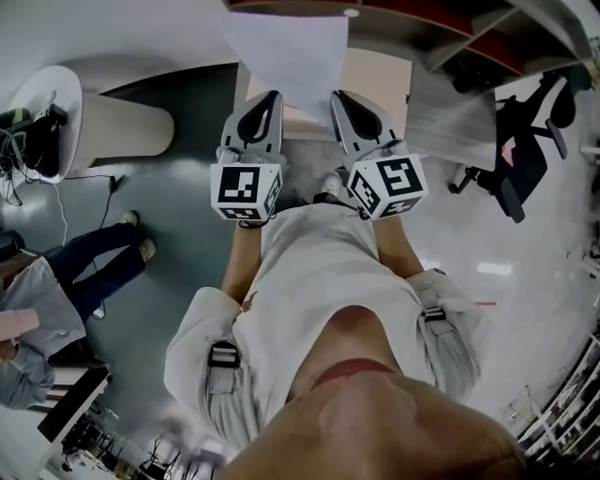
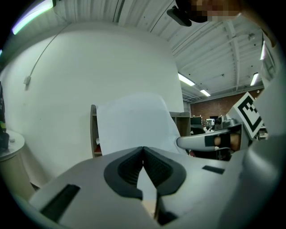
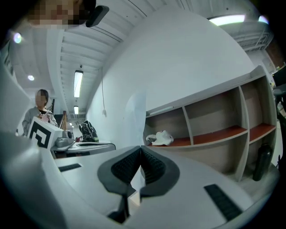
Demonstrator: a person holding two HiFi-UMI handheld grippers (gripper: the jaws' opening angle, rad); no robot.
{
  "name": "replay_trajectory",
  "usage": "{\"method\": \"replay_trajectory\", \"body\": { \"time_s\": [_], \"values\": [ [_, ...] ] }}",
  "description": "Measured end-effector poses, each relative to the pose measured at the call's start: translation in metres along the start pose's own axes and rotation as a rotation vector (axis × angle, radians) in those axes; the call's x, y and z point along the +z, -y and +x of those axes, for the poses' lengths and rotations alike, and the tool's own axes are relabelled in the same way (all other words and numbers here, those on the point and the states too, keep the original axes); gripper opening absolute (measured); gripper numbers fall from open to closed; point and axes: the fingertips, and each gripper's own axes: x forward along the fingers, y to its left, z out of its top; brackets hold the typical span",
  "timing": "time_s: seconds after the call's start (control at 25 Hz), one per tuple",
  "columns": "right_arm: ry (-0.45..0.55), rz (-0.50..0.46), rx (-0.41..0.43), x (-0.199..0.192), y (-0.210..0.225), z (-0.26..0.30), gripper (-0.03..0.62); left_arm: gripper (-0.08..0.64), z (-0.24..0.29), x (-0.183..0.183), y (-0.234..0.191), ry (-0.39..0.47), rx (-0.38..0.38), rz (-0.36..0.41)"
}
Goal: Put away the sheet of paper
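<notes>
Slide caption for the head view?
Left claw and right claw pinch a sheet of paper by its near edge, before a shelf unit.

crumpled white bundle (image 3: pixel 159 138) on wooden shelf (image 3: pixel 223 133)

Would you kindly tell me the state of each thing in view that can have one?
sheet of paper, held in the air by one edge, not yet put away
left gripper, shut on the sheet's edge
right gripper, shut on the same edge
shelf, open-fronted, white bundle lying in one compartment
</notes>
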Motion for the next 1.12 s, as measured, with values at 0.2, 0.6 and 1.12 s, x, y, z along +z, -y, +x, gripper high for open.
{"method": "replay_trajectory", "body": {
  "time_s": [0.2,0.6,1.12],
  "values": [
    [-0.025,0.030,0.003,-0.011,0.016,0.004,0.018,0.021,0.017,-0.012,0.006,-0.027,-0.005,0.015],
    [-0.121,0.040,-0.026,-0.040,0.032,0.033,0.018,0.021,0.049,-0.037,-0.007,-0.062,-0.058,-0.020],
    [-0.250,0.047,-0.126,-0.076,0.063,0.113,0.018,0.021,0.112,-0.074,-0.062,-0.077,-0.189,-0.064]
  ]
}}
